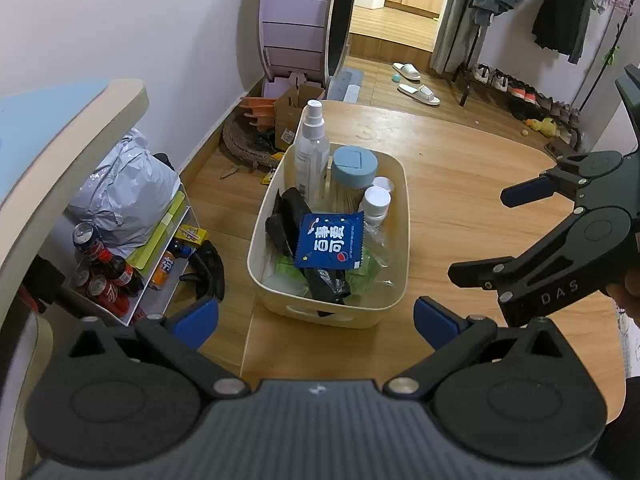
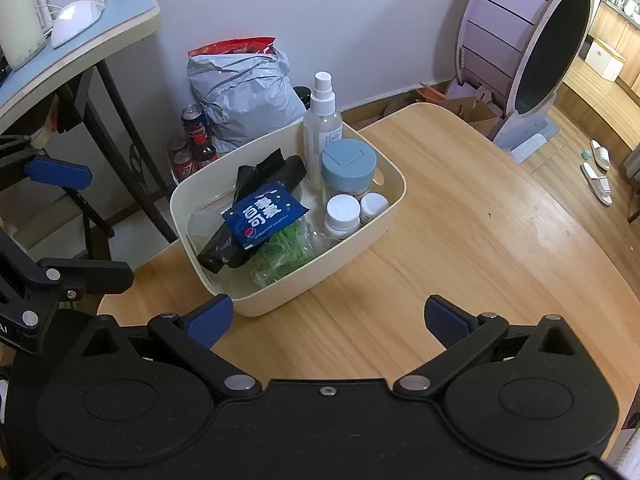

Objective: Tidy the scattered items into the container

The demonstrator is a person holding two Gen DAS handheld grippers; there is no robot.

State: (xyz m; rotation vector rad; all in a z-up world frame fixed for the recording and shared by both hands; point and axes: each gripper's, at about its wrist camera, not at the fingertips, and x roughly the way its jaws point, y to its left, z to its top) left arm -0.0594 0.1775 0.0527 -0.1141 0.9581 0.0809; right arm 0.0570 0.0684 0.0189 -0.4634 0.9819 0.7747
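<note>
- Nearest the lens, the left gripper [image 1: 316, 320] stands spread wide and empty, its blue pads just short of the container [image 1: 384, 300].
- Likewise the right gripper [image 2: 328, 320] — jaws wide, nothing held — hovers over the wooden surface [image 2: 460, 248].
- Inside the cream container: a spray bottle [image 2: 322, 128], a blue-lidded jar [image 2: 348, 168], two white-capped bottles [image 2: 342, 212], a blue sachet [image 2: 262, 214] lying on a black bag [image 2: 224, 250], and a clear bag of what look like greens [image 2: 288, 250].

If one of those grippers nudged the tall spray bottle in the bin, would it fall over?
Probably. The spray bottle stands tall and narrow, looks clear and nearly empty, so likely light and tippy. The bin wall and blue-lidded jar beside it might catch it.
</note>
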